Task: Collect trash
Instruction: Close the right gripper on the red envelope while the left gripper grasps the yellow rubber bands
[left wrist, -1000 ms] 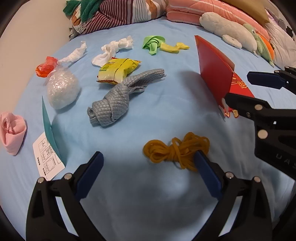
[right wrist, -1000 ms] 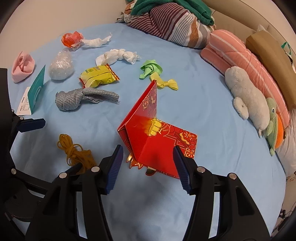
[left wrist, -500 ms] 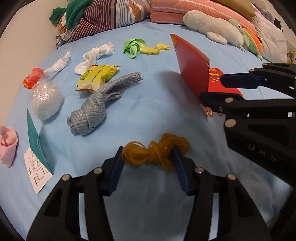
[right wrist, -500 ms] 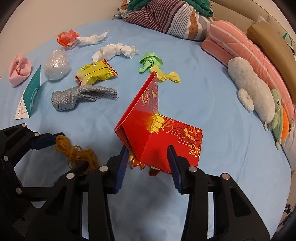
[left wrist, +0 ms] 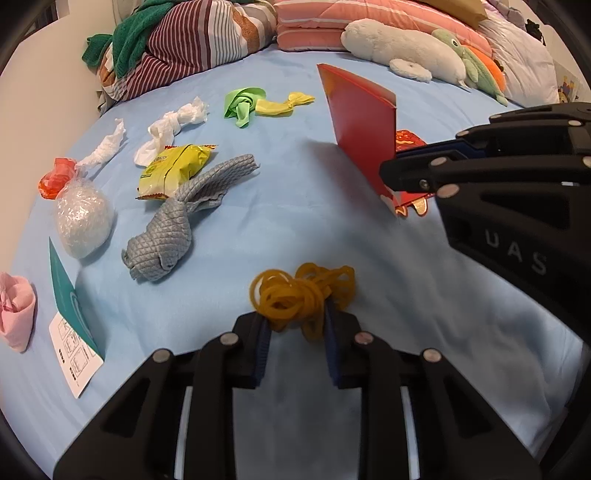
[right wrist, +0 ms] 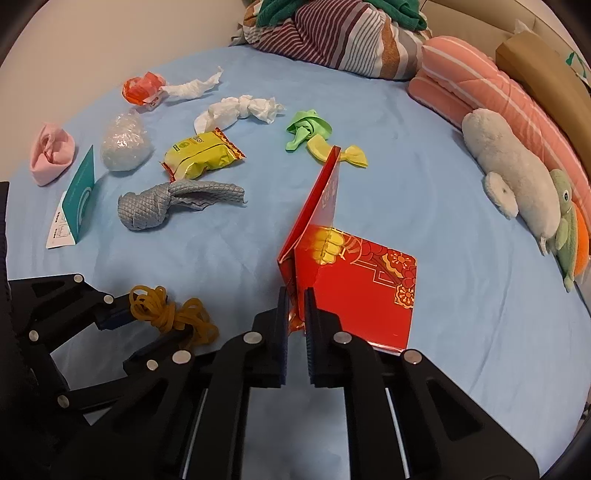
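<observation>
- Our left gripper (left wrist: 297,325) was closing its fingers (left wrist: 263,343) on a tangle of yellow rubber bands (left wrist: 303,293) lying on the near part of the blue bed sheet (left wrist: 280,206); the blue pads sat against both sides of the bundle.
- Our right gripper (right wrist: 295,325) had its fingers (right wrist: 282,321) clenched on the near corner of a folded red envelope (right wrist: 354,284), one flap flat on the bed and the other standing up; the gap between the pads was very narrow.
- In the right wrist view the left gripper showed at the near left with the rubber bands between its fingers, and the envelope lay just right of them.
- Farther off on the sheet we saw more litter: a knotted grey quilted cloth (left wrist: 173,229), a yellow snack packet (left wrist: 173,171) touching its far end, a twisted white tissue (left wrist: 170,127), and a second tissue (left wrist: 105,147) running to an orange wrapper (left wrist: 55,179).
- A clear crumpled plastic bag (left wrist: 83,219) lay at the left beside a teal leaflet (left wrist: 66,299) and a pink cloth bundle (left wrist: 14,308).
- A green rag (left wrist: 240,103) and a yellow rag (left wrist: 284,103) lay knotted end to end at the far middle.
- A striped blanket (left wrist: 192,40), pink bedding (left wrist: 343,26) and a white plush toy (left wrist: 402,50) lined the far edge.
</observation>
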`<state>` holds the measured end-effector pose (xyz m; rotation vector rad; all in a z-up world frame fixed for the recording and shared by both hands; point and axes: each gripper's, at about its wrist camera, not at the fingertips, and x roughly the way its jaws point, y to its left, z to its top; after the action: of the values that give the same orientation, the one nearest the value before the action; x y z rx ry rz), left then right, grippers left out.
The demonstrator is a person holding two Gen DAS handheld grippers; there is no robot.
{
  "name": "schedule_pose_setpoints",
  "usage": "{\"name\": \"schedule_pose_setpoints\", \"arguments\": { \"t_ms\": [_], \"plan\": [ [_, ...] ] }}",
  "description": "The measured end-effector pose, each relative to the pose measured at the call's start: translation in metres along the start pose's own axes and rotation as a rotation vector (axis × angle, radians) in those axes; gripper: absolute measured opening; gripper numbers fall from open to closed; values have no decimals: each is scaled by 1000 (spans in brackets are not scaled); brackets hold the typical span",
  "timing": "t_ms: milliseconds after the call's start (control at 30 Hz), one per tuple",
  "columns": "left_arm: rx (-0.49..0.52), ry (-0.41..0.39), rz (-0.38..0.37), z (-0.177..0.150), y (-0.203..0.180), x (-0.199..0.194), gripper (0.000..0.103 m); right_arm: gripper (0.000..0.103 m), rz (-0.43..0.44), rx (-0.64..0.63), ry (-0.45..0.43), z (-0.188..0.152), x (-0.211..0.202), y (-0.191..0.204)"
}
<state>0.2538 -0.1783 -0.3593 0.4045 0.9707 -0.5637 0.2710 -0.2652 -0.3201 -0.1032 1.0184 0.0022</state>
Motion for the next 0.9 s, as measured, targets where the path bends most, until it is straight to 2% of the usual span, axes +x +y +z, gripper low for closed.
{"name": "schedule_pose_setpoints", "arguments": {
  "t_ms": [300,633,900],
  "plan": [
    [-14,-3,5,2,1,-6,25,3,11,12,-41,1,-12,-3],
    [-27,-17,47,3,1,-19,25,2,-23,13,-99,3,-33,-3],
    [-44,-66,82,1,0,-51,25,1,-20,42,-139,-9,-63,-3]
  ]
}}
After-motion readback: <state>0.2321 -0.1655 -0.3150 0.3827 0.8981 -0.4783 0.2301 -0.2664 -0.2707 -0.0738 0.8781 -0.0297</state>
